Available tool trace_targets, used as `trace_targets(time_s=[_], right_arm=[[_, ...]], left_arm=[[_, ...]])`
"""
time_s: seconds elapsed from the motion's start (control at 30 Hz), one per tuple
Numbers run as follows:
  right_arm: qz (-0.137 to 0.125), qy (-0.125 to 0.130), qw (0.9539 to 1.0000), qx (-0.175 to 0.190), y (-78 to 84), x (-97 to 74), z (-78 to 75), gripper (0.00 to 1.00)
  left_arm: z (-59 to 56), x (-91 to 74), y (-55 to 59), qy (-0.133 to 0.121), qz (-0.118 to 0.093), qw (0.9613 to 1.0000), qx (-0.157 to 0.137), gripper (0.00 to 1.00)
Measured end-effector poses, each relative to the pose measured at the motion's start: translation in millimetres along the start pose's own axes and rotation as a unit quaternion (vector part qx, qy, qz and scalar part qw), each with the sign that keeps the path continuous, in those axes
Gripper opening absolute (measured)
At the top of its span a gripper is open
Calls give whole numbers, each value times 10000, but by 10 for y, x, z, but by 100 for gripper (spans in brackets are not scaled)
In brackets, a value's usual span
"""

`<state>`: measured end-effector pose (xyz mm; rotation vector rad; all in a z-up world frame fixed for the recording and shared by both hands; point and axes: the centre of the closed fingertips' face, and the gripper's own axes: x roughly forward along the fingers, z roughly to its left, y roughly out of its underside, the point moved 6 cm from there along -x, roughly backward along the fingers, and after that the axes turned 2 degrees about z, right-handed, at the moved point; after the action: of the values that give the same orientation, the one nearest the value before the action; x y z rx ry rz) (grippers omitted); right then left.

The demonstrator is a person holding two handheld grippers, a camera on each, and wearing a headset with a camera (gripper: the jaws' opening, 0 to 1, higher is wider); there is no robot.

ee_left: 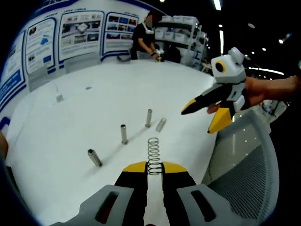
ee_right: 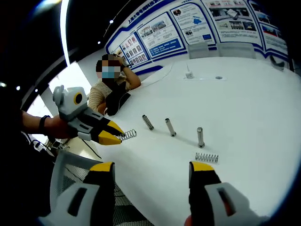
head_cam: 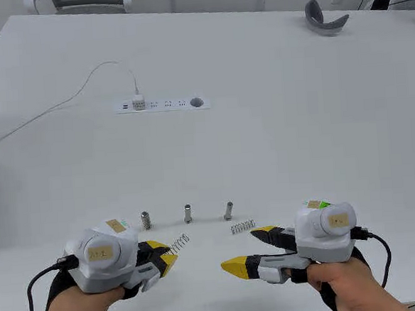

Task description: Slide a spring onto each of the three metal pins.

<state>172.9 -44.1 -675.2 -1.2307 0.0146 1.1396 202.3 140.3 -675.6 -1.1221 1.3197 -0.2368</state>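
Spring (ee_left: 153,150) pinched at its near end coil in left gripper (ee_left: 148,165), short of bare middle pin (ee_left: 124,134); seems light, springy, apt to buckle or shoot free if squeezed mid-coil, so worth keeping to end coils; second spring (ee_right: 207,157) lying by right pin (ee_right: 200,136), right gripper (ee_right: 151,167) spread.

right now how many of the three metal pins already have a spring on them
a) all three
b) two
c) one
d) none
c: the leftmost pin has coils around it, while the middle pin and the right pin are bare. The held spring sits in the jaws of the left gripper, and the loose spring lies on the table.
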Motion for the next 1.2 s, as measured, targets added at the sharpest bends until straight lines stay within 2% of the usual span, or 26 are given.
trace_targets(time_s=[0.2, 0.63, 0.93, 1.2], right_arm=[[-51, -180, 9998, 50, -43, 51, 75, 60], [-114, -680, 9972, 301, -175, 180, 230, 45], [-178, -1079, 9925, 541, -236, 230, 331, 34], [-108, -1226, 9902, 661, -234, 256, 371, 29]], left_arm=[[-75, -40, -66, 98, -25, 9998, 168, 11], [-264, -11, -203, 343, -118, 9982, 477, 11], [-356, 7, -242, 547, -93, 9959, 710, 11], [-404, 14, -287, 643, -90, 9941, 864, 11]])
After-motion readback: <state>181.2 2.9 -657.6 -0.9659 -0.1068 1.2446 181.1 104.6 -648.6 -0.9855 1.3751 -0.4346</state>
